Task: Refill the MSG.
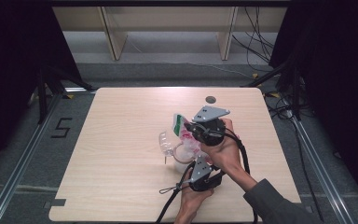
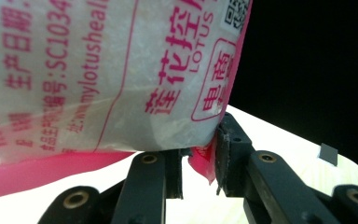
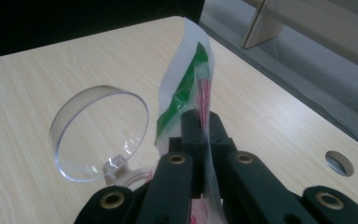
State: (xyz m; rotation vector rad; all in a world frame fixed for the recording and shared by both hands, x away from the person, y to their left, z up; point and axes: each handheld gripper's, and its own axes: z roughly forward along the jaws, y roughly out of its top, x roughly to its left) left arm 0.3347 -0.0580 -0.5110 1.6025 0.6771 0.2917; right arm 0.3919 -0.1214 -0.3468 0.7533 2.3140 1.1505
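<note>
A white plastic bag (image 1: 181, 124) with pink and green print hangs over a clear round container (image 1: 181, 157) near the table's middle. The container's hinged clear lid (image 1: 164, 141) stands open to its left. My right gripper (image 1: 192, 133) is shut on the bag's upper edge. In the right gripper view the bag (image 3: 186, 84) rises out of its closed jaws (image 3: 204, 126), with the lid (image 3: 100, 130) beside them. My left gripper (image 1: 189, 162) comes from below. Its jaws (image 2: 200, 163) pinch the pink bottom corner of the bag (image 2: 98, 70), which holds white granules.
The light wooden table (image 1: 121, 140) has a round cable hole (image 1: 210, 99) at its far edge, also seen from the right gripper (image 3: 339, 163). Black cables trail from both grippers toward the front edge. Wooden shelf legs and floor cables lie beyond the table.
</note>
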